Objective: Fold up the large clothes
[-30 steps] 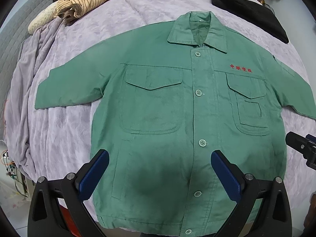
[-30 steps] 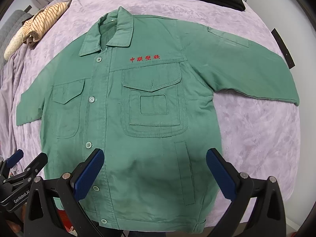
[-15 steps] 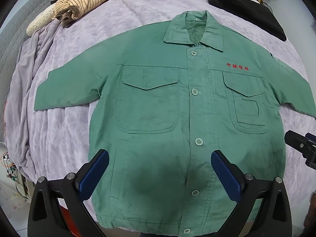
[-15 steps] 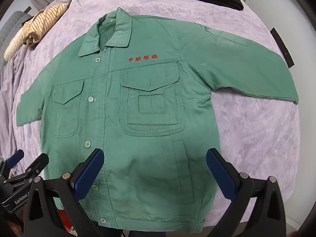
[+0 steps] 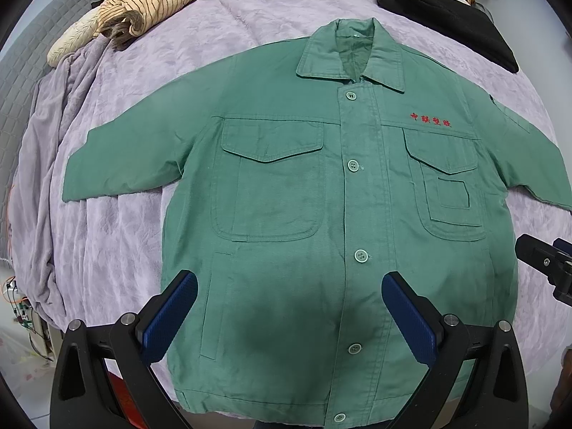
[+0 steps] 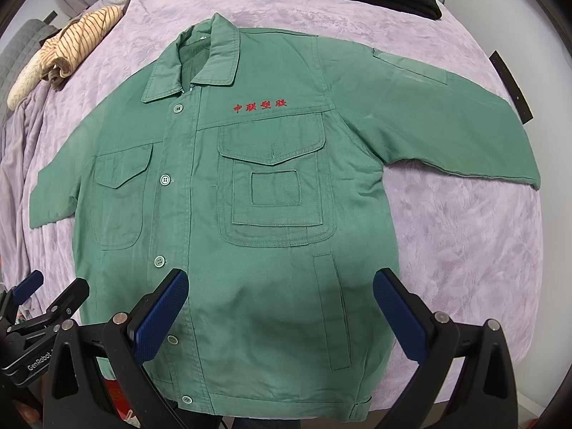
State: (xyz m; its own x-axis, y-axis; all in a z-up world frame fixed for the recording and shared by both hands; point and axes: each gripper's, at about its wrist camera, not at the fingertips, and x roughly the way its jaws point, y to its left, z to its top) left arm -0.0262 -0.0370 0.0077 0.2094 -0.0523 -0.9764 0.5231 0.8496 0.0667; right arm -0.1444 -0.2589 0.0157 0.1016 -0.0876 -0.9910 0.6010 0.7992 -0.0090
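Observation:
A green button-up work jacket (image 5: 304,196) lies flat, front up and buttoned, on a lilac bedspread (image 5: 118,250), collar away from me and both sleeves spread sideways. It shows in the right wrist view (image 6: 271,250) too, with red lettering on the chest. My left gripper (image 5: 289,307) is open and empty, hovering above the jacket's lower hem. My right gripper (image 6: 280,304) is open and empty above the hem on the jacket's right side. The right gripper shows at the right edge of the left wrist view (image 5: 547,261); the left gripper shows at the left edge of the right wrist view (image 6: 39,307).
A striped beige garment (image 5: 143,3) lies bunched at the far left of the bed. A folded black garment (image 5: 447,14) lies at the far right. A grey quilted surface (image 5: 18,71) borders the bed on the left. A black strip (image 6: 511,85) lies at the right edge.
Both grippers have shifted slightly, so the jacket sits a little lower and nearer in both views. Both stay open and the jacket has not moved.

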